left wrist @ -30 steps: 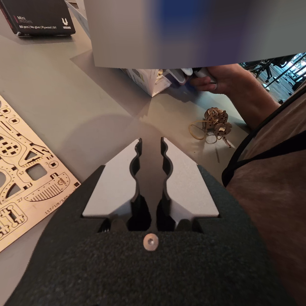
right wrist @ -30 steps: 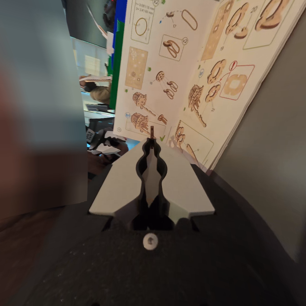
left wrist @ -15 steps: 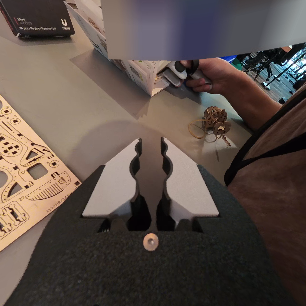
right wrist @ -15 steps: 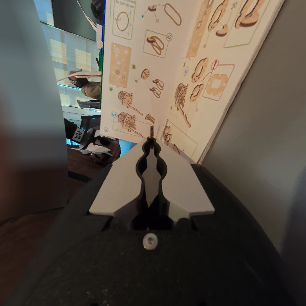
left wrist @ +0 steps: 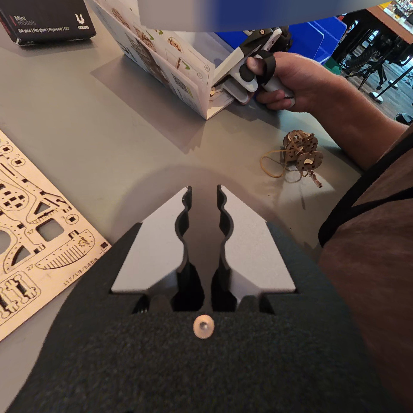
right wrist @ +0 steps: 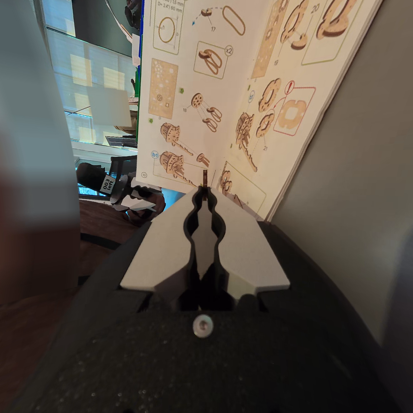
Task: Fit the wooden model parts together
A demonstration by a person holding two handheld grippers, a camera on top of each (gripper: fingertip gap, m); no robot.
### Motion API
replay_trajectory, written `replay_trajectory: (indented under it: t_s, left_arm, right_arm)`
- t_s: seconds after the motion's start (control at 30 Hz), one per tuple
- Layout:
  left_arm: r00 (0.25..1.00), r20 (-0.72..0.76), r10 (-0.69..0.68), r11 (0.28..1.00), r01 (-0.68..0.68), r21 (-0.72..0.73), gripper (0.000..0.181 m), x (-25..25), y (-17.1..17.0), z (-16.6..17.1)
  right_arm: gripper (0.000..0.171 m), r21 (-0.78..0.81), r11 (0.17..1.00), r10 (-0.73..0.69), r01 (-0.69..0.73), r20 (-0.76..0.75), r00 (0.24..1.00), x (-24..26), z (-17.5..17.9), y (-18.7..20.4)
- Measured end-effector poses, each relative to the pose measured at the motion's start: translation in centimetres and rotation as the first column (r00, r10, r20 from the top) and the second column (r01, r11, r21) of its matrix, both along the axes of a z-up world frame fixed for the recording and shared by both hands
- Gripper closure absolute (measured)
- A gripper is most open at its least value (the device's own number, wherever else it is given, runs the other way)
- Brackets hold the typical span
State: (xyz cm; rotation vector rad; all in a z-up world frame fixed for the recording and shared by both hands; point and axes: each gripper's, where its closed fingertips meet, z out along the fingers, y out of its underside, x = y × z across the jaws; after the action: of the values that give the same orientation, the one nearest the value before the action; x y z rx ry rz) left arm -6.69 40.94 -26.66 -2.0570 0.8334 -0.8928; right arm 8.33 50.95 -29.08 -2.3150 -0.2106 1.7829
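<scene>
We pinch a small thin brown wooden part (right wrist: 205, 178) at our right gripper (right wrist: 204, 190) tips, against the open white instruction booklet (right wrist: 234, 93)

The round pale plywood model drum (left wrist: 300, 152), with its tan rubber band (left wrist: 271, 165), lies on the grey table (left wrist: 111, 125) near our right forearm; our left gripper (left wrist: 203, 190) hovers low over the table, fingers parted and empty, beside the laser-cut plywood sheet (left wrist: 33, 234)
</scene>
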Motion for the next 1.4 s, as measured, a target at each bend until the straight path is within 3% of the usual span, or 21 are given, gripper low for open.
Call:
replay_trajectory:
  t_s: [1.4]
  left_arm:
    - [0.999, -0.028, -0.022, 0.997, 0.024, 0.075, 0.162, 1.1, -0.6, 0.9]
  right_arm:
    - [0.168, 0.000, 1.000, -0.029, 0.029, -0.029, 0.999, 0.3, 0.4, 0.3]
